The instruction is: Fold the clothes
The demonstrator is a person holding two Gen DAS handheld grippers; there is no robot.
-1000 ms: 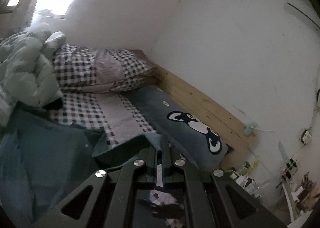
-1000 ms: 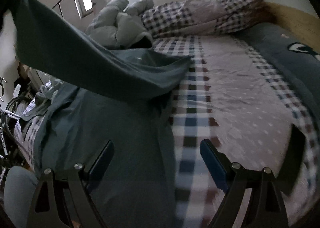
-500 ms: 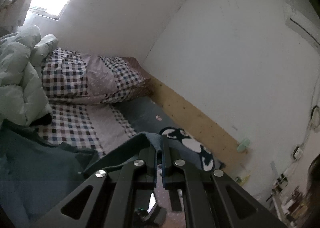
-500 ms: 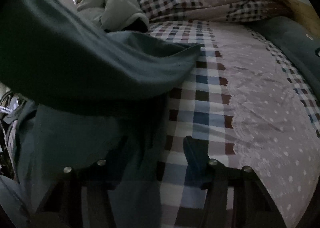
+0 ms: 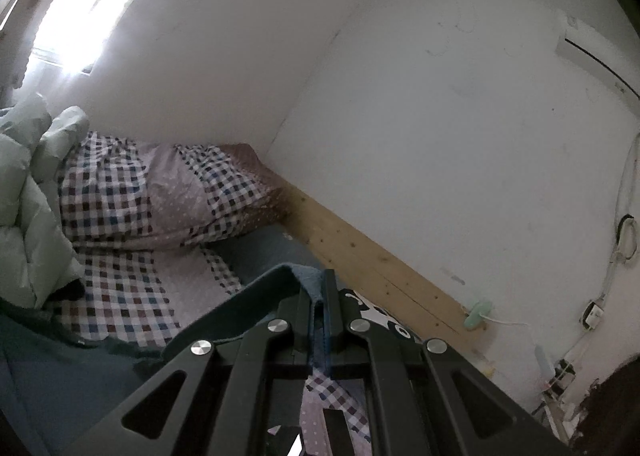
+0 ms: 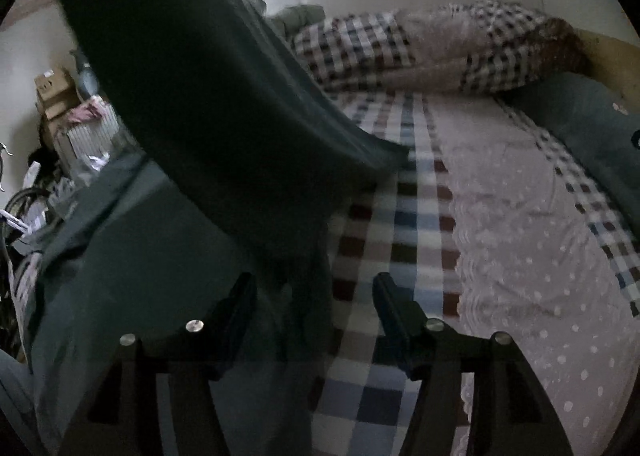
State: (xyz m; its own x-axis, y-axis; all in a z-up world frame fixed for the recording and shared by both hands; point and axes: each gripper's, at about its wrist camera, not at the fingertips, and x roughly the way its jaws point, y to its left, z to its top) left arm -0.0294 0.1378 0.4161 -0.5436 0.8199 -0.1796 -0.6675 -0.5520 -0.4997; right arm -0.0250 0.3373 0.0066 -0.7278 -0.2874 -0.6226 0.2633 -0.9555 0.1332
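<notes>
Checked bedsheet [image 6: 404,216] carries the dark garment [image 6: 120,288]: left gripper [image 5: 318,296] clamps 1 lifted edge, right gripper [image 6: 314,300], jaws opening, straddles its near edge

Checked bed [image 6: 420,216]; dark green garment [image 6: 120,276], pillow [image 5: 160,196], quilt [image 5: 24,208] atop

Left wrist view: the garment [image 5: 256,304] is pinched in the left gripper [image 5: 318,296] at 6 o'clock and trails off toward 8 o'clock over the bed [image 5: 132,288]. The pillow [image 5: 160,192] lies behind it at 10 o'clock, the duvet [image 5: 28,192] at 9 o'clock, the wooden board [image 5: 372,268] along the wall at 4 o'clock.

Right wrist view: the garment [image 6: 192,96] hangs from 11 o'clock to centre; its edge lies between the opening jaws of the right gripper [image 6: 314,308] at 6 o'clock.
</notes>
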